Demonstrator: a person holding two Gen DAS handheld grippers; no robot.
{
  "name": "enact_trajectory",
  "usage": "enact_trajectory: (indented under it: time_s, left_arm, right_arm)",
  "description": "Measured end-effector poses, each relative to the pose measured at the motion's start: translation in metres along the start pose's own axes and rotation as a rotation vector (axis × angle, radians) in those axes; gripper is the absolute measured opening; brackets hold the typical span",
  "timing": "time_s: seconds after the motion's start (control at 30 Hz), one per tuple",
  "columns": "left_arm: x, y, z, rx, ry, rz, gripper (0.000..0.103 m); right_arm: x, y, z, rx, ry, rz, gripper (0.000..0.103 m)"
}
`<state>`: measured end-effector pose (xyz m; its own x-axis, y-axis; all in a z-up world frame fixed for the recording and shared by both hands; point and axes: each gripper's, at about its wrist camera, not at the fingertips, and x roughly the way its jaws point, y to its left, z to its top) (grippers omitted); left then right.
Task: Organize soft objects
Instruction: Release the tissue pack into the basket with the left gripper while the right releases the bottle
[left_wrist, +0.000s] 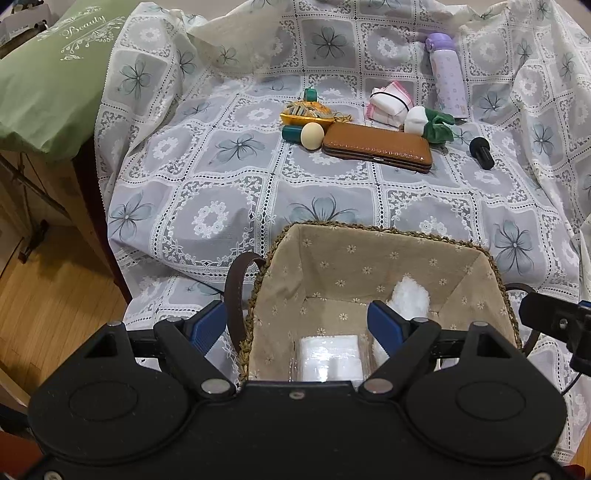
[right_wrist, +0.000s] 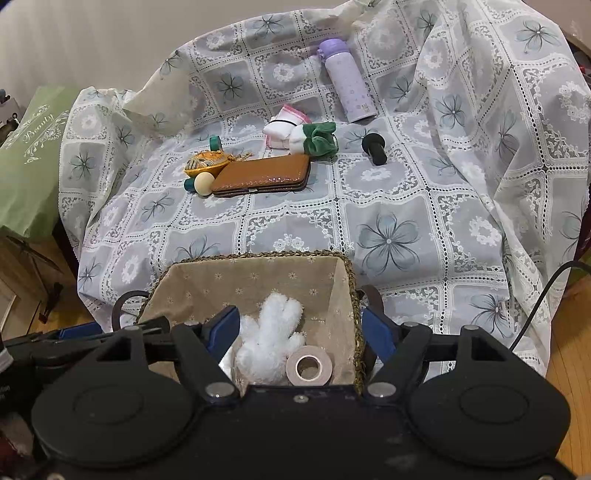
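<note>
Both grippers ours, fingers apart, nothing between pads: left gripper (left_wrist: 295, 325) and right gripper (right_wrist: 301, 328) hover over basket (right_wrist: 343, 291). White plush (right_wrist: 271, 332), tape roll (right_wrist: 309, 367) already inside, below fingertips. Folded socks (left_wrist: 388, 105), green scrunchie (left_wrist: 439, 125) wait far beyond fingers; hard bottle (left_wrist: 447, 77) likely left out.

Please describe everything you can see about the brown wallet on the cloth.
The brown wallet is a long, flat, rectangular case that looks like tan leather, with a dark edge and a small metal clasp on its near side. It lies closed on the patterned cloth. A cream egg-shaped object rests at its left end, and the green scrunchie lies by its far right corner.
</note>
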<state>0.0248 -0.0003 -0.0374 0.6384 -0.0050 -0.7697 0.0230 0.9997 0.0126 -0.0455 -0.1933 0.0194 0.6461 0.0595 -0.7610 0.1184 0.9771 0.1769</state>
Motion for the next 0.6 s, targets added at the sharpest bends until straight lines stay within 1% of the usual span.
enact_trajectory:
  time_s: [0.6]
  left_arm:
    - [0.0013, -0.0020, -0.0015, 0.008, 0.005, 0.001, 0.080]
  right_arm:
    - [0.0030, 0.0007, 0.0003, 0.002, 0.012, -0.007, 0.074]
